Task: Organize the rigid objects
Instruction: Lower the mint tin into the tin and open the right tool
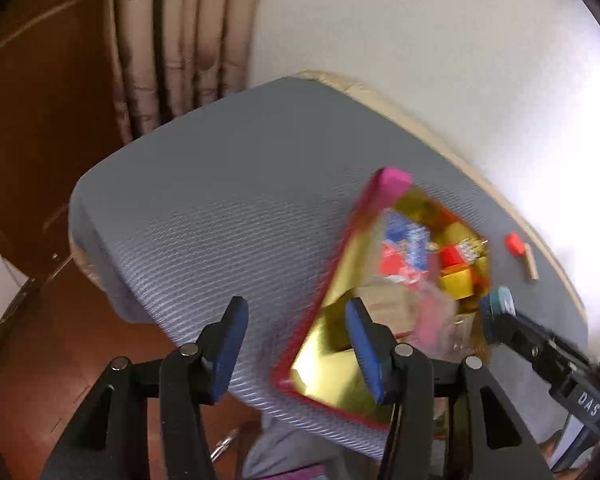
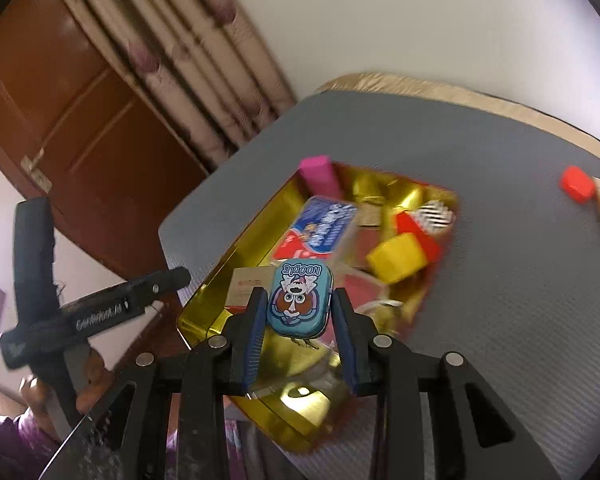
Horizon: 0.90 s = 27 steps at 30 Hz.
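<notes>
The right tool [image 2: 299,306] grips a small blue NOODLE tin [image 2: 301,303] above the gold-lined red tray [image 2: 220,276], probably for stowing; the left tool [image 1: 296,344] gapes wide, empty.

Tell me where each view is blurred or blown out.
Left wrist view: motion blur smears the gold tray and its contents, while the left tongs stay sharp; the wall at right is overexposed. Right wrist view: sharper, the teal NOODLE tin reads clearly in the right tongs; the tray's far side is slightly blurred, the upper right washed out.

Black hand-held gripper [image 2: 299,322], blue finger pads [image 2: 256,338], seemingly purple sleeve [image 2: 4,440].
</notes>
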### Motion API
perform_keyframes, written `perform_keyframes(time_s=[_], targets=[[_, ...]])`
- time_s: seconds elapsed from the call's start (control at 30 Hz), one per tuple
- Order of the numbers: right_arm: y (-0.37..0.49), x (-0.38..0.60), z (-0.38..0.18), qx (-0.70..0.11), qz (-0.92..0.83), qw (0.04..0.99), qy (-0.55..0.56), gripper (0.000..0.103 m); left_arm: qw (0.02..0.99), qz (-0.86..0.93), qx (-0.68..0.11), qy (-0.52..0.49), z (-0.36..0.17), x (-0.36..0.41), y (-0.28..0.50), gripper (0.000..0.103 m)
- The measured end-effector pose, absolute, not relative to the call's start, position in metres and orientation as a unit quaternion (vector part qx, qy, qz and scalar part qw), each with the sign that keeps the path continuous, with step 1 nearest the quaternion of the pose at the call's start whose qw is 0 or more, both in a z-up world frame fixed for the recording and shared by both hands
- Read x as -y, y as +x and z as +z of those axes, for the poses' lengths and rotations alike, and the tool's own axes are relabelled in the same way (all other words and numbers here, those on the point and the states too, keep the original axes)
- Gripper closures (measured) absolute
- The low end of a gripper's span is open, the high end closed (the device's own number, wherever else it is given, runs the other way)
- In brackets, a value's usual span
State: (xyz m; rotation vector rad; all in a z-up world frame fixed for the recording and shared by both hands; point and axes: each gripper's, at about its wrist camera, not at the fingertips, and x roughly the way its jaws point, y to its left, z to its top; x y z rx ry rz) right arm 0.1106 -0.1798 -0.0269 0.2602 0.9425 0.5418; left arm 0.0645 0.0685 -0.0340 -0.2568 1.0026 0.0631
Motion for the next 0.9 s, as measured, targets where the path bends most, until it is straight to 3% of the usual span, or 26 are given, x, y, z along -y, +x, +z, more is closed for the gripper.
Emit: perform_keyframes(time_s=[0.47, 0.57, 0.63, 0.67, 0.9], targets=[[0.122, 0.132, -0.051, -0.469, 0.24, 0.847, 0.068, 0.07, 0.845, 0.016, -0.511, -0.158, -0.06, -0.082, 0.069, 0.051], [0.115, 0.147, -0.041, -0.44, 0.229, 0.865, 0.08, 0.06, 0.85, 0.019, -0.504, -0.155, -0.058, -0.082, 0.068, 0.051], [0.106, 0.175, -0.036, -0.413, 0.196, 0.885, 0.088, 0.031, 0.854, 0.024, -0.498, -0.148, -0.056, -0.08, 0.067, 0.051], [0.099, 0.197, -0.035, -0.397, 0.158, 0.9, 0.086, 0.027, 0.856, 0.027, -0.495, -0.144, -0.053, -0.079, 0.066, 0.051], [0.065, 0.338, -0.077, -0.412, -0.066, 0.909, -0.002, 0.025, 0.875, -0.026, -0.472, -0.104, -0.029, -0.049, 0.057, 0.051]])
